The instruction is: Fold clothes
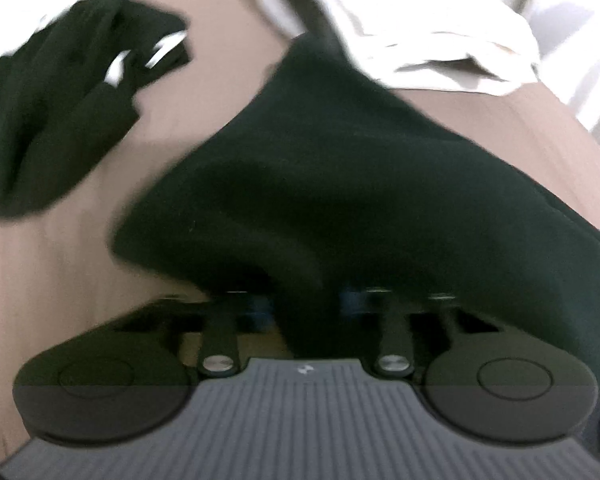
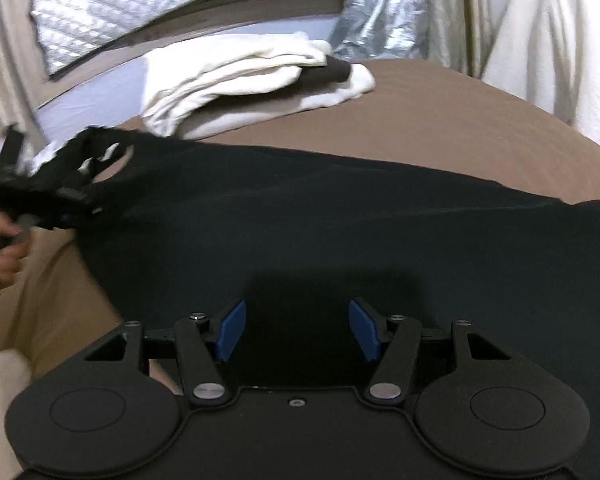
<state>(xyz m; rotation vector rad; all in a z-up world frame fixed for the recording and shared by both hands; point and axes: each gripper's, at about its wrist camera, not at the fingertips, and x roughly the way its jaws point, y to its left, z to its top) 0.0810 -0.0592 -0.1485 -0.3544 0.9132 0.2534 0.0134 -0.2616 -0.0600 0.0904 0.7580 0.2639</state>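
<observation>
**Two grippers at a dark garment on a tan bed**

Left wrist view. At upper left a bunched dark cloth [image 1: 60,92] lies on the tan cover [image 1: 72,280], apart from the main piece. The dark garment [image 1: 340,184] fills the centre and right of the frame, running from lower centre up toward the upper middle. Its near edge drapes over the left gripper [image 1: 304,308] at bottom centre; the blue pads [image 1: 260,312] are mostly hidden by the fabric, which passes between the narrowed jaws, so the gripper is clenched on the garment. At upper right a white cloth [image 1: 440,36] rests on the cover. The frame is blurred.

Right wrist view. At the left edge a hand [image 2: 4,248] holds the left gripper [image 2: 80,196], which meets the garment's left corner. The garment [image 2: 340,232] stretches across the middle of the frame, flat on the tan cover [image 2: 460,120]. Above it, at upper centre, lies a folded white cloth [image 2: 240,76] with a dark roll [image 2: 332,70] on it. At bottom centre the right gripper [image 2: 298,330] stands released, its blue pads [image 2: 232,330] well apart above the garment, nothing between them.
</observation>
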